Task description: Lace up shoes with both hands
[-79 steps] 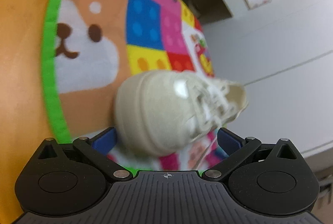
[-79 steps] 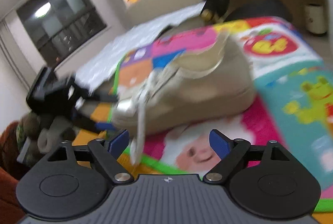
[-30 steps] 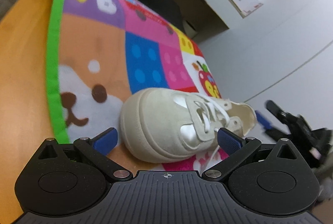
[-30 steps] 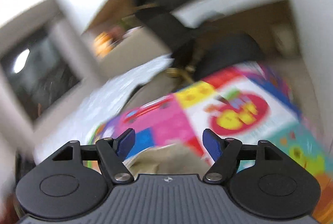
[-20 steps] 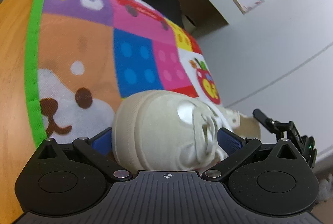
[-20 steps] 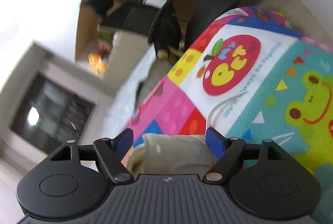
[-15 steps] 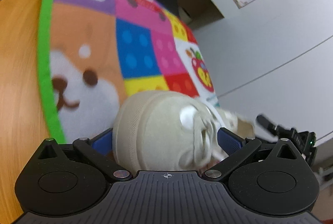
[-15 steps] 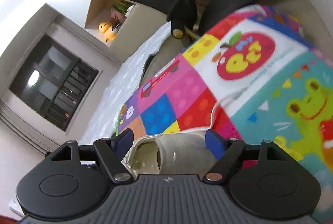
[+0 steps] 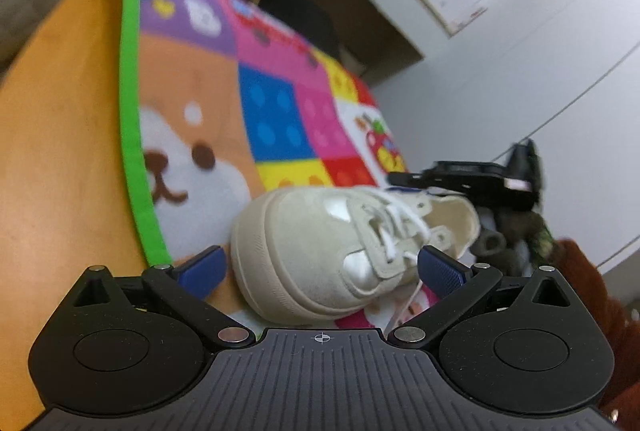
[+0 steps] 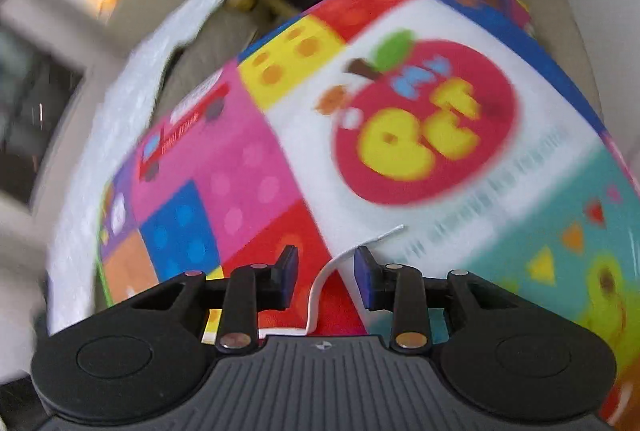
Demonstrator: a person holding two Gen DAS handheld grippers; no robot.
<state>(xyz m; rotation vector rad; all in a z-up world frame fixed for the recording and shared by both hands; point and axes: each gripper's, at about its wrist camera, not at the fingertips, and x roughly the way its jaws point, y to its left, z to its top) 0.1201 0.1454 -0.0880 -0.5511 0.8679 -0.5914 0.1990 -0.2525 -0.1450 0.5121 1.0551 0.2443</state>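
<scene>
While the beige shoe (image 9: pixel 320 251) lay on the play mat (image 9: pixel 276 119), white lace (image 10: pixel 320 279) partly threaded | my left gripper (image 9: pixel 320 267) gaped around its toe | my right gripper (image 10: pixel 326 275) stood narrowed about the lace, not clamped.

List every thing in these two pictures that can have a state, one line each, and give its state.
Shoe: upright on the mat, laces loose, not tied.
Lace end: free, lying on the mat between the right claw's fingers, not pinched.
Left claw: open wide, either side of the shoe's toe.
Right claw: partly closed, a gap remains.
Play mat: spread flat.
</scene>
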